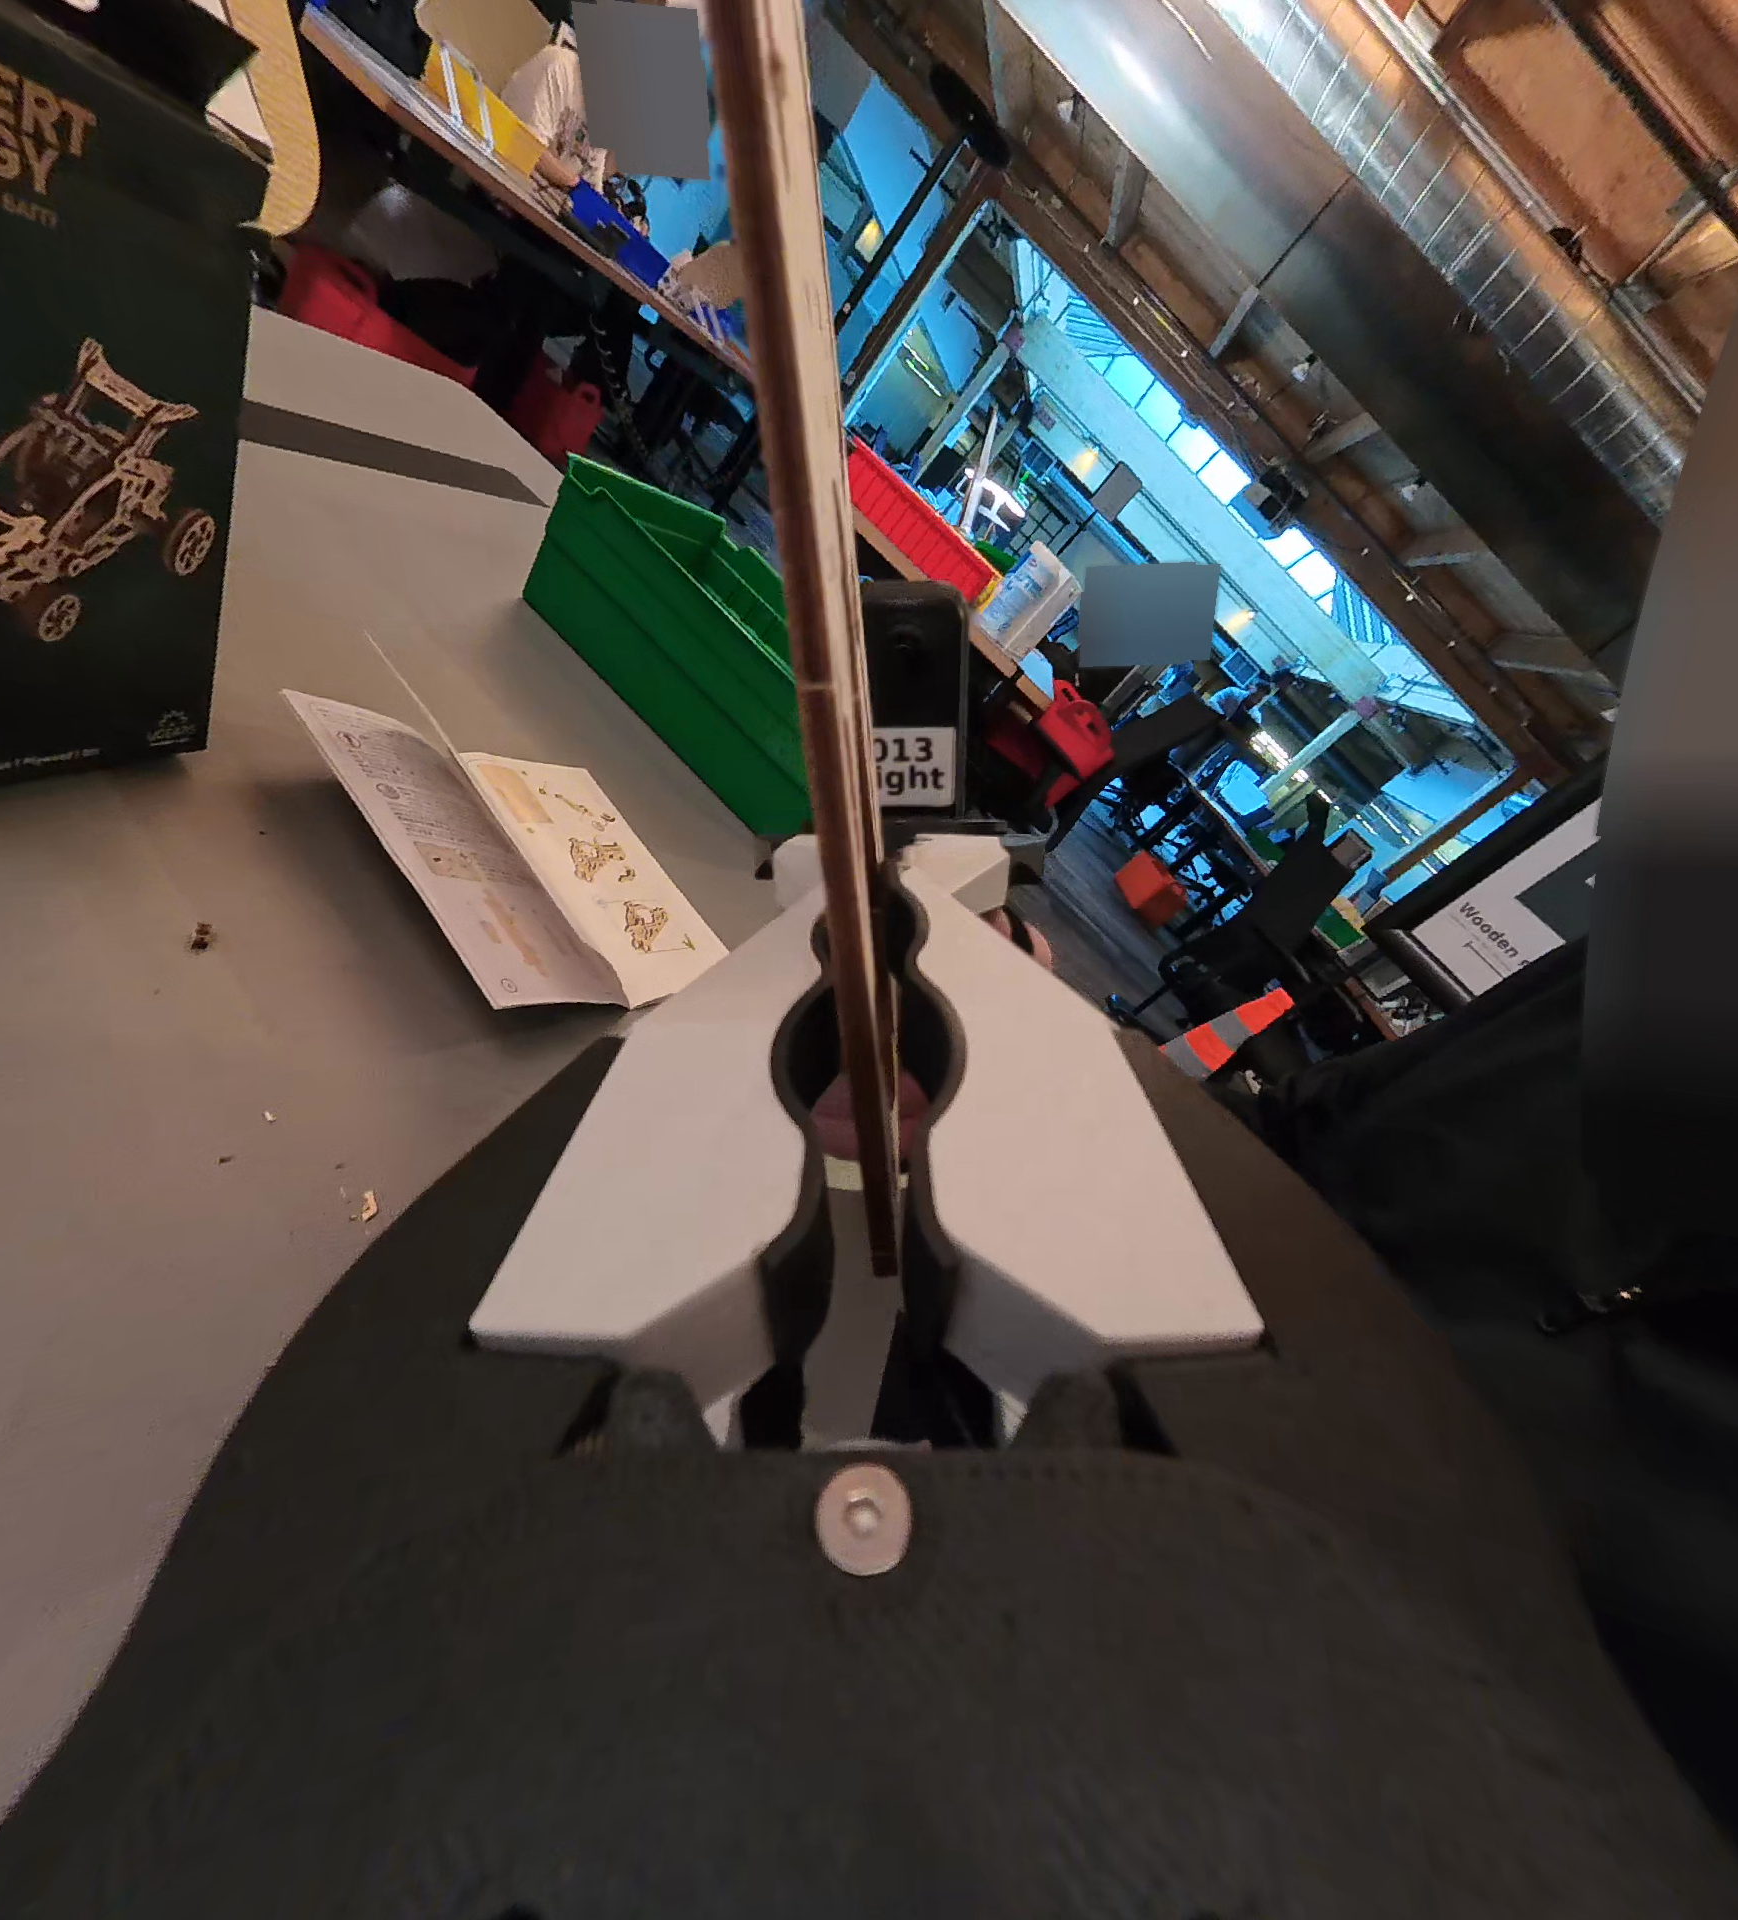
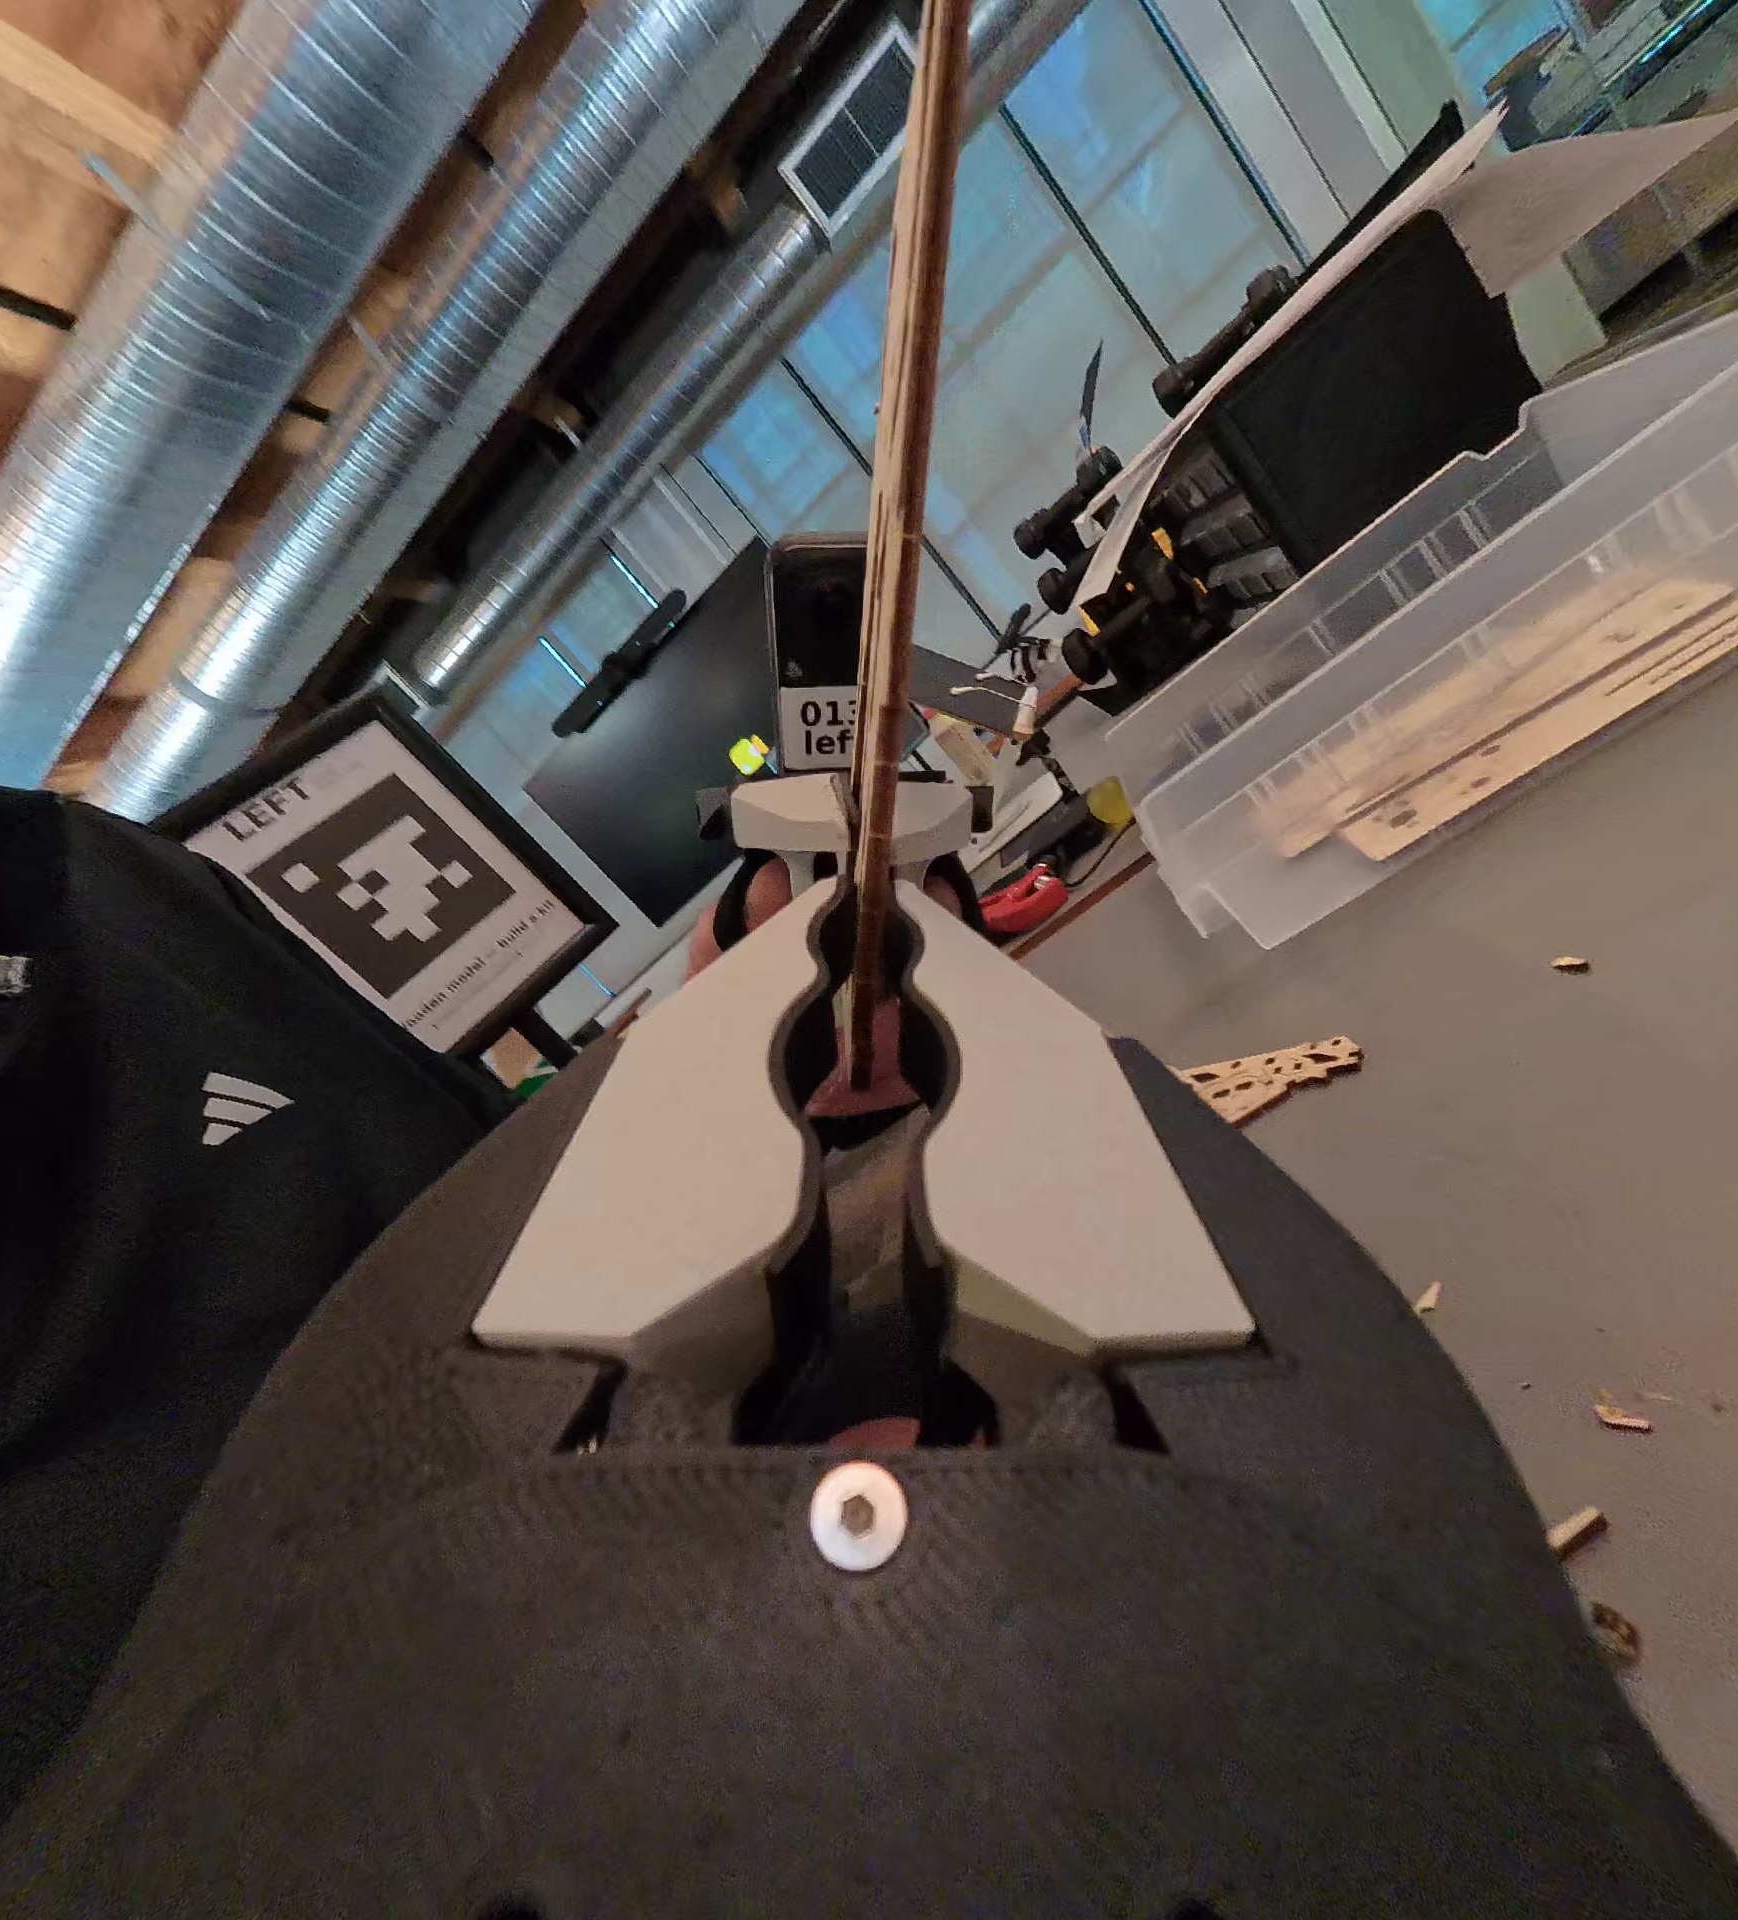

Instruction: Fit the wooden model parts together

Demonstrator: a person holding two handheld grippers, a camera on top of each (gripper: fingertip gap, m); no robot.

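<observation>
Left wrist view shows both grippers (image 1: 860,914) (image 2: 870,904) clamped on one thin brown plywood sheet (image 1: 803,416), seemingly unassembled, fitting apparently still ahead.

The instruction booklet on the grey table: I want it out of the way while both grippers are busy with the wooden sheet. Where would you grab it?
Probably by the raised page of the instruction booklet. It lies open and flat on the table, but that one leaf stands up, so jaws coming from above can close across its free edge.
</observation>
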